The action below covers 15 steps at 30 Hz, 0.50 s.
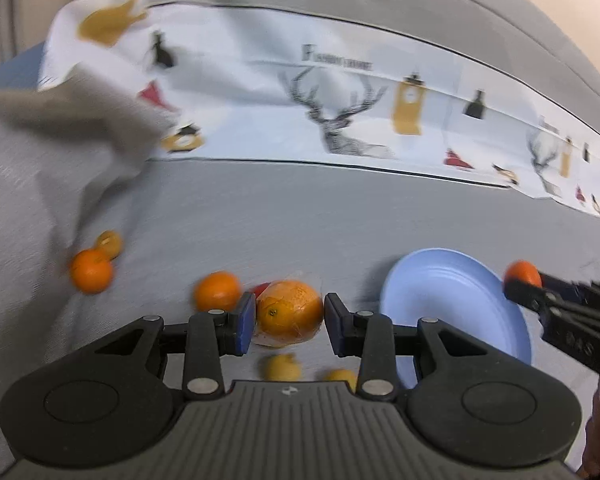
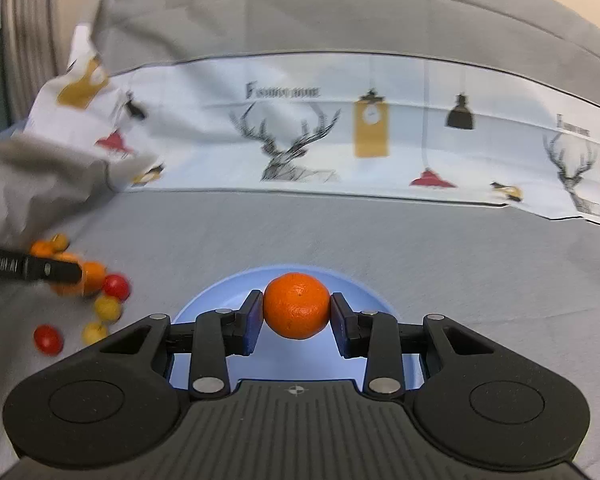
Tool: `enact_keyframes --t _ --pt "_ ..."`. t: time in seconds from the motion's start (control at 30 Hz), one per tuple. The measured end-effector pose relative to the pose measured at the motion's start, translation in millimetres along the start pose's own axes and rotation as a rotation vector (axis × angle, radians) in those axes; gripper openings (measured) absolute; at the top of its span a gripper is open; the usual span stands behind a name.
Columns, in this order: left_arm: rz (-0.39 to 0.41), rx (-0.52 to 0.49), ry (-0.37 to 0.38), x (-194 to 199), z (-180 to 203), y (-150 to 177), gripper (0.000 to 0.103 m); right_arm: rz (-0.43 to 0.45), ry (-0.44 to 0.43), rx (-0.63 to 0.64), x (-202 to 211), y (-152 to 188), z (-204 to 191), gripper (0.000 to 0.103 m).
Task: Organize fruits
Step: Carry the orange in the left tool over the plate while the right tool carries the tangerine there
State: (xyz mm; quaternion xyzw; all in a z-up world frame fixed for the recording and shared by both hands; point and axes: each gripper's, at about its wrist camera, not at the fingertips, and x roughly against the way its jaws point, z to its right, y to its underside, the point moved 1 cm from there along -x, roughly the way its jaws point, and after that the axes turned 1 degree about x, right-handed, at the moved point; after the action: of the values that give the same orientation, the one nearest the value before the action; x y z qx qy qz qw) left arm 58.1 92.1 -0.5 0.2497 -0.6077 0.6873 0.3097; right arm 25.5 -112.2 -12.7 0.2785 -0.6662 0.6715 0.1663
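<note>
right gripper (image 2: 297, 312) pinches a mandarin (image 2: 297, 311) over the plate (image 2: 204, 300) below; left gripper (image 1: 290, 312) seemingly clamps a wrapped orange (image 1: 290, 310), whose slick film could slip.

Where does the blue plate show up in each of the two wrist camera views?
Left wrist: blue plate at lower right, beside the left gripper.
Right wrist: blue plate at lower centre, beneath the right gripper and its mandarin.
Shared landmark: the deer-print cloth behind.
</note>
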Motion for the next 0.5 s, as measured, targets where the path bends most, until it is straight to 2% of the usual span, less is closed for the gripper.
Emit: enact_keyframes --t 0.17,0.3,0.5 --pt "0.029 -0.092 0.038 0.0 32.5 3.3 0.041 0.002 0.029 0.018 -3.9 -6.0 7.4 0.037" --pt "0.037 -0.155 0.064 -2.2 53.8 7.5 0.041 0.013 0.062 -0.024 -0.1 -11.7 22.2 0.037" --pt "0.037 -0.212 0.101 -7.7 74.7 11.3 0.041 -0.002 0.083 -0.037 -0.9 -12.2 31.1 0.037"
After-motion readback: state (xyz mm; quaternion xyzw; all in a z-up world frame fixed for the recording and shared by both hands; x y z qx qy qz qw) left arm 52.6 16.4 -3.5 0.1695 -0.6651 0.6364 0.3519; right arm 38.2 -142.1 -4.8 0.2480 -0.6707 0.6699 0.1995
